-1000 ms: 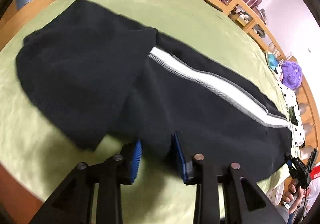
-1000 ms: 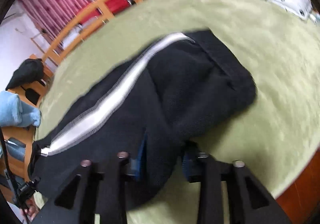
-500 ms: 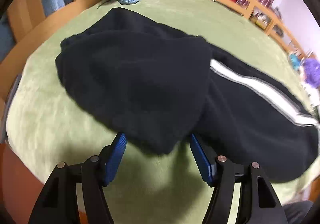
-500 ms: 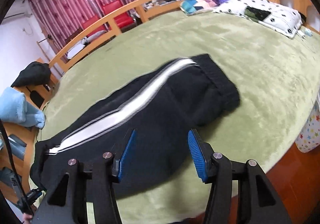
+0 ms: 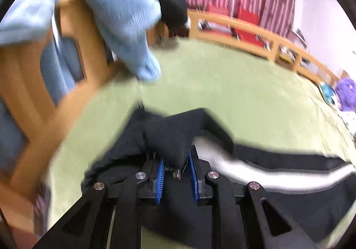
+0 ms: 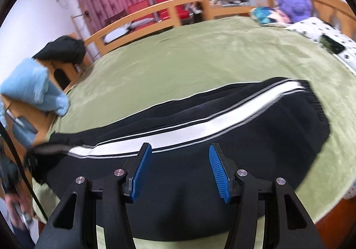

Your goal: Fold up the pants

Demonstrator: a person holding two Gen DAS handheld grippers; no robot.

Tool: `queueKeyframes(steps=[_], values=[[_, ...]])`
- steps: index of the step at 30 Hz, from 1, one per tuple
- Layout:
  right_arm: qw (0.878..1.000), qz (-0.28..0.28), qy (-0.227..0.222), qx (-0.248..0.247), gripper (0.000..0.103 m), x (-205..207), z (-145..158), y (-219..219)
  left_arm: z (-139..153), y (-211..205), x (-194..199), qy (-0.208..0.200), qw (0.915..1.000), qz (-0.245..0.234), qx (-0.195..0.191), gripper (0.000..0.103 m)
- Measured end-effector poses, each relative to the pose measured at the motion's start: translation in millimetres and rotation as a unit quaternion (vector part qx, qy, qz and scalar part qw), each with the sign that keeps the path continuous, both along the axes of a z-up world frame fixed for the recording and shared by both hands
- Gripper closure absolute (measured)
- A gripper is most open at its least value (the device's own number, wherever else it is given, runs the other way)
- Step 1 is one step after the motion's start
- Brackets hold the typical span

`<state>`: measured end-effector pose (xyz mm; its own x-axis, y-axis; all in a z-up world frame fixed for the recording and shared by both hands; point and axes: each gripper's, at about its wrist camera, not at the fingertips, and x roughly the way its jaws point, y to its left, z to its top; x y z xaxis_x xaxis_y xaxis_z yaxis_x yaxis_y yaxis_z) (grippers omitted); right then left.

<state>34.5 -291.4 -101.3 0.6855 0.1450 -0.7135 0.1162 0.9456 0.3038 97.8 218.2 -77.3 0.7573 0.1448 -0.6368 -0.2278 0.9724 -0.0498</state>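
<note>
The black pants [image 6: 200, 137] lie stretched across the green bedspread [image 6: 200, 53], waistband toward 3 o'clock in the right view. The left gripper [image 5: 175, 165] is pinched shut on a bunched fold of the leg end, while the right gripper [image 6: 180, 169] hovers wide open, holding nothing. The fabric looks soft, thick and floppy (it will likely sag between holds), so I would grip seams or the ribbed waistband.

I see the pants [image 6: 200, 137] lying lengthwise across the near part of the bed [image 6: 200, 55], waistband end to my right. My right gripper [image 6: 180, 170] hovers over their near edge, while my left gripper [image 5: 176, 171] pinches a raised fold at the leg end. Behind, a plush toy [image 6: 292, 2] and pillow [image 6: 322, 33] sit at the far right; a towel [image 6: 33, 86] hangs on the footboard [image 5: 29, 75] to the left.
</note>
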Motion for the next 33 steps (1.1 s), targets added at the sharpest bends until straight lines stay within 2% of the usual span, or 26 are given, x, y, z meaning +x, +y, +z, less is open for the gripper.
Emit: queueKeyframes(steps=[2, 4, 8, 10, 12, 13, 15, 17, 19, 23, 25, 27, 29, 33], values=[[1.0, 0.017, 0.014, -0.008, 0.05, 7.1, -5.8, 11.0, 8.2, 3.7, 25.3, -0.01, 0.9995, 0.012, 0.027, 0.084], [1.0, 0.023, 0.02, -0.008, 0.05, 8.8, -8.8, 15.5, 9.6, 10.1, 49.9, -0.017, 0.9998, 0.007, 0.004, 0.084], [0.999, 0.024, 0.032, 0.011, 0.05, 14.9, -15.5, 13.3, 0.1, 4.9, 72.7, -0.007, 0.9998, 0.01, 0.018, 0.082], [0.998, 0.021, 0.048, 0.022, 0.05, 21.0, -21.8, 11.9, -7.8, 3.4, 68.6, 0.005, 0.9996, 0.014, 0.023, 0.07], [0.998, 0.022, 0.057, 0.035, 0.05, 24.1, -26.8, 9.6, -15.7, 3.3, 59.5, 0.013, 0.9993, 0.019, 0.029, 0.037], [0.997, 0.023, 0.06, 0.038, 0.05, 25.1, -28.7, 10.4, -20.4, 5.7, 52.8, 0.015, 0.9988, 0.025, 0.038, 0.033], [0.997, 0.031, 0.066, 0.036, 0.05, 26.3, -30.3, 12.7, -31.3, 10.4, 43.7, 0.022, 0.9972, 0.041, 0.058, 0.031], [0.997, 0.036, 0.067, 0.031, 0.05, 27.7, -30.3, 17.1, -41.4, 12.0, 33.2, 0.036, 0.9969, 0.039, 0.059, 0.031], [0.997, 0.039, 0.068, 0.027, 0.05, 28.3, -30.4, 19.4, -52.0, 13.8, 26.0, 0.058, 0.9966, 0.04, 0.042, 0.031], [0.998, 0.04, 0.054, 0.015, 0.05, 27.0, -23.9, 15.4, -66.6, 3.6, 15.5, 0.083, 0.9965, 0.004, -0.012, 0.031], [0.998, 0.046, 0.032, -0.03, 0.049, 29.5, -15.1, 14.7, -69.9, -5.8, 12.4, 0.086, 0.996, -0.009, -0.021, 0.031], [0.993, 0.072, 0.011, -0.089, 0.035, 41.1, -8.7, 15.8, -73.1, -17.1, 12.0, 0.09, 0.9952, -0.026, -0.031, 0.031], [0.987, 0.092, -0.002, -0.13, 0.031, 57.8, -9.5, 17.6, -75.3, -28.5, 12.8, 0.094, 0.9941, -0.041, -0.037, 0.031], [0.974, 0.192, 0.0, -0.119, 0.03, 103.2, -33.2, 34.4, -75.8, -54.7, 15.9, 0.097, 0.9929, -0.058, -0.037, 0.031]])
